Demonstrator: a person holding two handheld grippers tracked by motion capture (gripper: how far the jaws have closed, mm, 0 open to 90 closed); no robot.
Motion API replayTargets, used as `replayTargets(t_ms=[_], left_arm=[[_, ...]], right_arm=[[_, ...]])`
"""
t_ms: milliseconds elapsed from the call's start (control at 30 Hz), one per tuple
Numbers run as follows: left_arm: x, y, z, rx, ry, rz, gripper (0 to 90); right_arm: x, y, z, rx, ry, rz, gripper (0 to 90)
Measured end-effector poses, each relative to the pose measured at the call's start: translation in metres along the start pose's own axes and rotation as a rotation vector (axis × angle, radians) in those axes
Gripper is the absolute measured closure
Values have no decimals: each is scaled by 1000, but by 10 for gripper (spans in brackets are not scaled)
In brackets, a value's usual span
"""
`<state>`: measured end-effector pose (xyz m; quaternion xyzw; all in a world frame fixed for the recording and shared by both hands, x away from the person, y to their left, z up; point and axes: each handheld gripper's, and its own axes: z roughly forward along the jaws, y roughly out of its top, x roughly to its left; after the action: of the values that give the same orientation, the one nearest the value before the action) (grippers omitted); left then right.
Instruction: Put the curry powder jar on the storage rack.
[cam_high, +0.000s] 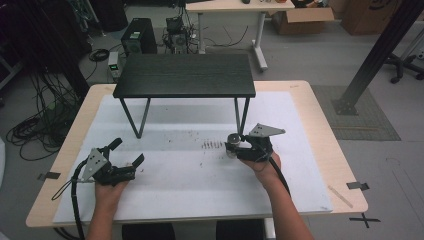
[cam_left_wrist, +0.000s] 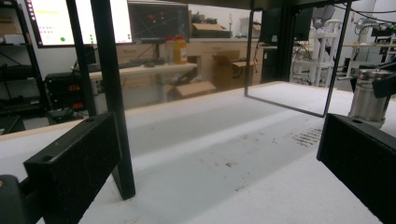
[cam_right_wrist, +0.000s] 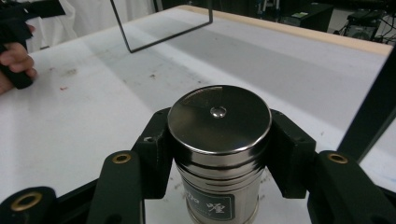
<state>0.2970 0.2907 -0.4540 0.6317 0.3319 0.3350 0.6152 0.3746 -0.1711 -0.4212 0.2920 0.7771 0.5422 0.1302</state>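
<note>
A shiny steel canister (cam_right_wrist: 219, 140) with a flat lid stands upright on the white mat. My right gripper (cam_high: 235, 146) is shut on the canister (cam_high: 232, 144), one jaw on each side just under the lid. The canister (cam_left_wrist: 370, 95) also stands at the far right of the left gripper view. My left gripper (cam_high: 129, 152) rests low over the mat at the front left, open wide with nothing between its jaws. A small black table (cam_high: 185, 75) with thin metal legs stands on the mat behind both grippers.
The white mat (cam_high: 190, 175) covers a light wooden table (cam_high: 320, 115) and has dark scuff marks (cam_high: 212, 145) near its middle. Beyond the table lie cables, a computer tower (cam_high: 139, 35), cardboard boxes (cam_high: 300, 20) and a black post (cam_high: 375, 55).
</note>
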Motion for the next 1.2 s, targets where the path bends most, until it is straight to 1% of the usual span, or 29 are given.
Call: replayTargets(t_ms=[67, 233, 467, 567, 667, 800, 967, 1200], left_arm=[[0, 0, 0, -1, 0, -1, 2], [0, 0, 0, 0, 0, -1, 2], [0, 0, 0, -2, 0, -1, 2], [0, 0, 0, -1, 0, 1, 2], [0, 0, 0, 0, 0, 1, 2], [0, 0, 0, -1, 0, 1, 2], [0, 0, 0, -1, 0, 1, 2], [0, 0, 0, 0, 0, 0, 2]], right_arm=[[2, 7, -1, 1, 11, 1, 481], [8, 24, -4, -2, 32, -13, 481], [14, 49, -10, -19, 67, -22, 481], [16, 59, -12, -10, 79, -31, 481], [19, 69, -15, -1, 85, -50, 481], [21, 83, -18, -6, 101, -65, 481], [23, 98, -20, -9, 106, -81, 481], [25, 118, -26, -28, 122, -81, 481]])
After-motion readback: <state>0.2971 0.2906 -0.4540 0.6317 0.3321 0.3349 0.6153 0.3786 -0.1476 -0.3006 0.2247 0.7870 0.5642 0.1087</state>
